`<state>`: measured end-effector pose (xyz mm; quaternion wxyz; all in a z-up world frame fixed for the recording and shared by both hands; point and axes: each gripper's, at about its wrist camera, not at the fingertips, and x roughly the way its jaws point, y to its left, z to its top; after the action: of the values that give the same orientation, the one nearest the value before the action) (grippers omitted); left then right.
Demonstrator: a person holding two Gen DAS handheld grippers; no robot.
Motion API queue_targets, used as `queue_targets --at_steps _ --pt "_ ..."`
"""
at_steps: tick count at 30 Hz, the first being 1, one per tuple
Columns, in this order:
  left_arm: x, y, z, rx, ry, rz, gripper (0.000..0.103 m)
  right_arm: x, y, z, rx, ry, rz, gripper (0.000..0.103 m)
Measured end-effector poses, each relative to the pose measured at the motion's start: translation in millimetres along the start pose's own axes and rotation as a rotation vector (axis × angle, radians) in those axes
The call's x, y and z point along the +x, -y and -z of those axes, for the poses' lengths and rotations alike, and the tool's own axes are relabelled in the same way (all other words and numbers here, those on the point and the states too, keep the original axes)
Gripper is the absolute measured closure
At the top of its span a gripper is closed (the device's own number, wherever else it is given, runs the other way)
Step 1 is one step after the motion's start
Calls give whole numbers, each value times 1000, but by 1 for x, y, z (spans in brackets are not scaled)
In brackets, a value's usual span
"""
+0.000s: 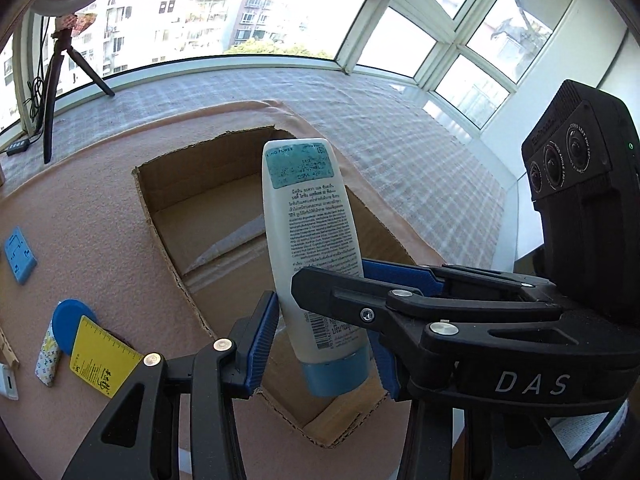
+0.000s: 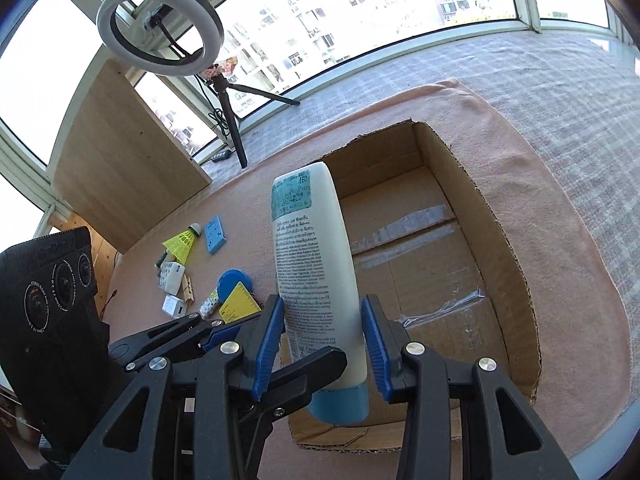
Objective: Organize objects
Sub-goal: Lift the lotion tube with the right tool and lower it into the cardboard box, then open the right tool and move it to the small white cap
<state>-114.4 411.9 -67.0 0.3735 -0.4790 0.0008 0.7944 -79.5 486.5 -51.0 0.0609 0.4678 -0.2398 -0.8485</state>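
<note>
"KING POWER" tops the bottle [image 1: 310, 240] sticker; "DAS" marks the right gripper [image 2: 323, 344].

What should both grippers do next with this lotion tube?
Probably lower it together into the cardboard box. Both the left gripper and right gripper clamp the lotion tube, which hangs cap-down above the box's open, apparently empty floor.

Bay of white-framed windows [image 1: 360, 32] wraps the far side, bright daylight, apartment blocks outside. Ring light [image 2: 160, 28] on a small black tripod [image 2: 232, 128] by the glass. Pale checked cloth [image 1: 360, 120] under a pink cloth [image 2: 520, 152]. Wooden panel [image 2: 120, 160] leaning at left.
</note>
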Motion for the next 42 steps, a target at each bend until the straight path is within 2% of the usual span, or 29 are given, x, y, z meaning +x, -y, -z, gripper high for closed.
queue_targets --at_steps 2,4,6,13,21,28,32,36,39,42 --pt "3 1 0 2 -7 -7 54 1 7 1 19 -13 -20 61" --pt "4 -4 -1 -8 -6 -10 49 0 12 2 32 -1 -22 49" --pt "2 -7 1 -11 -1 -20 49 -4 15 1 34 27 3 45" --pt "-14 -29 12 -38 8 -42 49 -7 17 1 42 40 2 44" --pt "-46 -64 36 -99 27 -79 49 -12 1 12 12 74 -4 44" --pt "-97 -116 75 -184 63 -159 49 -24 -20 28 -33 115 -14 42" --pt "-121 -161 107 -290 57 -201 49 -25 -38 40 -85 134 -13 39" --pt "-137 -195 135 -371 55 -243 49 -20 -52 53 -95 127 -61 35" --pt "-145 -208 147 -394 53 -268 49 -12 -64 62 -105 97 -104 35" --pt "-148 -215 154 -399 45 -278 49 2 -80 72 -144 49 -111 35"
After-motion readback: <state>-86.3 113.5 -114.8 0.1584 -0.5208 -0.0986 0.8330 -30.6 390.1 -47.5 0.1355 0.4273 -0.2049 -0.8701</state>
